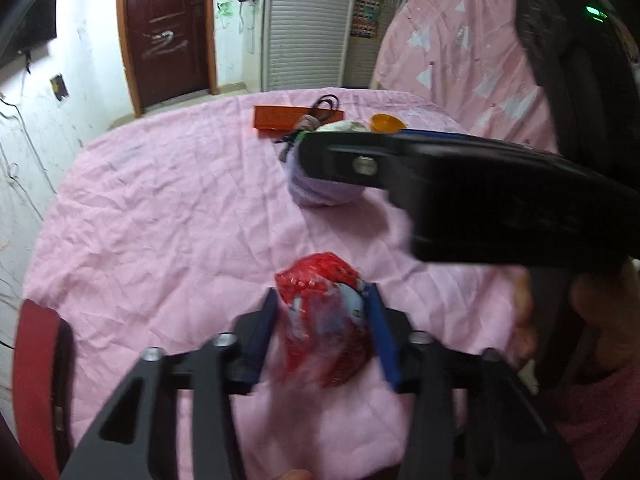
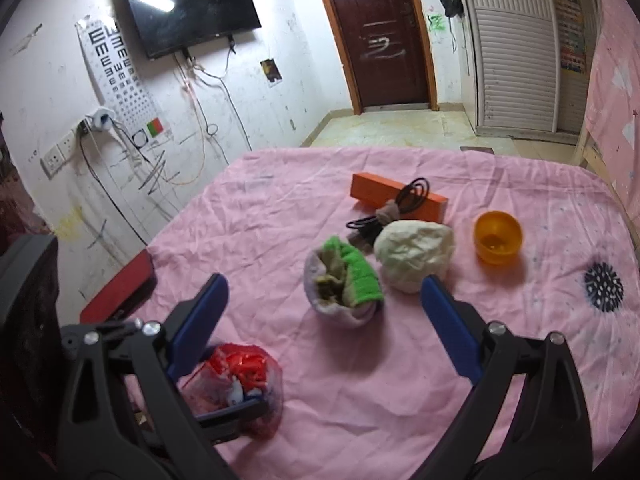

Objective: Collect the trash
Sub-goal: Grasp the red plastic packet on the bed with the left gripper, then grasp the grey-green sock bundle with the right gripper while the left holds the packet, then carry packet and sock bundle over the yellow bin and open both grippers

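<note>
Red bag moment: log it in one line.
left claw: shut on red bag | right claw: open, above purple pouch | surface: pink sheet

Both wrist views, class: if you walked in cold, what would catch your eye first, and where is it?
First, the red crumpled bag gripped between the blue fingers of the left gripper, near the front of the pink tablecloth. Next, the right gripper hangs open above a pale sock stuffed with bright green fabric at mid-table. Behind it lie a whitish wad and an orange bowl.
</note>
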A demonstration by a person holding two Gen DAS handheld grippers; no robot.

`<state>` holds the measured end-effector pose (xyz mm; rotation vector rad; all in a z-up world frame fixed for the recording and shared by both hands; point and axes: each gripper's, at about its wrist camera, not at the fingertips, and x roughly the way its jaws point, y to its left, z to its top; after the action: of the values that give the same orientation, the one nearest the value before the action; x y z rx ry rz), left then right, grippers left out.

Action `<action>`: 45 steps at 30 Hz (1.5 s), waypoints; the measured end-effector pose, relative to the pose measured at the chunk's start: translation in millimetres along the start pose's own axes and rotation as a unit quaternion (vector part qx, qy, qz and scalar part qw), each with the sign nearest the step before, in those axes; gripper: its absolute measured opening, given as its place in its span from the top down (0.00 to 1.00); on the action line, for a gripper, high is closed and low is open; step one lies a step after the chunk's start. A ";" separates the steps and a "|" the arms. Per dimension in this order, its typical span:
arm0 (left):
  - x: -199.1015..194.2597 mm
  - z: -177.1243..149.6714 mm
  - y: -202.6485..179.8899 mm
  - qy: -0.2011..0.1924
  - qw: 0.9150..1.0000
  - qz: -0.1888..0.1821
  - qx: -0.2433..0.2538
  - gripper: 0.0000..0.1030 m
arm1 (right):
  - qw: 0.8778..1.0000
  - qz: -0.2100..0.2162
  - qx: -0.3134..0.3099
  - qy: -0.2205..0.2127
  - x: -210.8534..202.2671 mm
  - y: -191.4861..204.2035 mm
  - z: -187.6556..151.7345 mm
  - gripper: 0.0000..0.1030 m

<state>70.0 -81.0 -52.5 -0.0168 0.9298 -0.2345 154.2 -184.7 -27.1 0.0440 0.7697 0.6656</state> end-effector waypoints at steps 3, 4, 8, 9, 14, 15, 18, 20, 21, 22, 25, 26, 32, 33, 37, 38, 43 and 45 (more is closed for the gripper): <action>-5.9 -2.2 1.3 -0.009 1.000 -0.004 0.000 0.79 | 1.000 -0.002 -0.009 0.015 9.5 3.6 1.0 0.15; -7.4 -2.7 2.3 -0.012 1.000 -0.003 -0.001 0.79 | 1.000 -0.006 -0.014 0.021 12.1 5.5 1.2 0.27; -23.1 -4.0 11.7 -0.032 0.999 -0.003 -0.010 0.80 | 0.999 -0.022 -0.025 0.037 23.4 10.5 1.6 0.37; -27.1 -4.5 13.6 -0.036 0.999 -0.002 -0.010 0.80 | 0.999 -0.026 -0.026 0.038 25.4 10.9 1.6 0.38; -37.3 -5.9 21.6 -0.044 0.999 0.006 -0.019 0.79 | 0.996 -0.058 -0.033 0.054 37.3 9.9 2.0 0.38; -38.4 -5.9 23.7 -0.045 0.999 0.008 -0.021 0.79 | 0.996 -0.060 -0.033 0.056 39.3 9.7 1.6 0.39; -40.1 -5.3 28.4 -0.045 0.999 0.010 -0.029 0.79 | 0.995 -0.074 -0.035 0.060 42.8 9.8 1.3 0.60; -42.2 -5.6 30.9 -0.046 0.998 0.013 -0.032 0.80 | 0.995 -0.074 -0.034 0.055 41.1 9.4 1.3 0.69; -43.5 -5.7 31.4 -0.047 0.998 0.014 -0.033 0.79 | 0.995 -0.076 -0.034 0.051 38.9 9.7 1.4 0.71; -44.7 -5.5 31.4 -0.048 0.998 0.015 -0.033 0.79 | 0.996 -0.077 -0.034 0.042 34.6 10.1 1.5 0.72; -49.2 -4.1 31.8 -0.055 0.998 0.021 -0.034 0.79 | 0.996 -0.078 -0.030 0.016 18.6 10.0 2.5 0.72; -50.5 -2.1 32.1 -0.058 0.997 0.021 -0.035 0.79 | 0.996 -0.081 -0.030 0.006 11.9 9.9 2.9 0.72; -57.4 7.9 25.2 -0.070 0.997 0.023 -0.037 0.79 | 0.993 -0.107 -0.025 -0.040 -30.7 2.6 0.2 0.72; -57.7 9.4 23.5 -0.071 0.997 0.023 -0.037 0.79 | 0.992 -0.114 -0.022 -0.050 -41.5 -1.3 -1.3 0.72; -58.2 17.7 9.6 -0.077 0.996 0.020 -0.029 0.79 | 0.988 -0.134 -0.004 -0.079 -75.1 -18.2 -8.2 0.72; -57.4 20.3 5.5 -0.078 0.996 0.019 -0.027 0.79 | 0.986 -0.140 0.003 -0.089 -85.9 -24.1 -10.5 0.72; -53.7 29.9 -16.7 -0.079 0.997 0.012 -0.012 0.79 | 0.977 -0.176 0.026 -0.121 -130.5 -49.2 -22.2 0.72; -50.9 33.6 -28.1 -0.077 0.997 0.008 -0.005 0.79 | 0.972 -0.192 0.037 -0.131 -148.0 -62.6 -28.8 0.72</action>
<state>62.0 -100.8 11.3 -0.0370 0.7777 -0.2106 91.4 -324.8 28.2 0.0477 0.5263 0.2551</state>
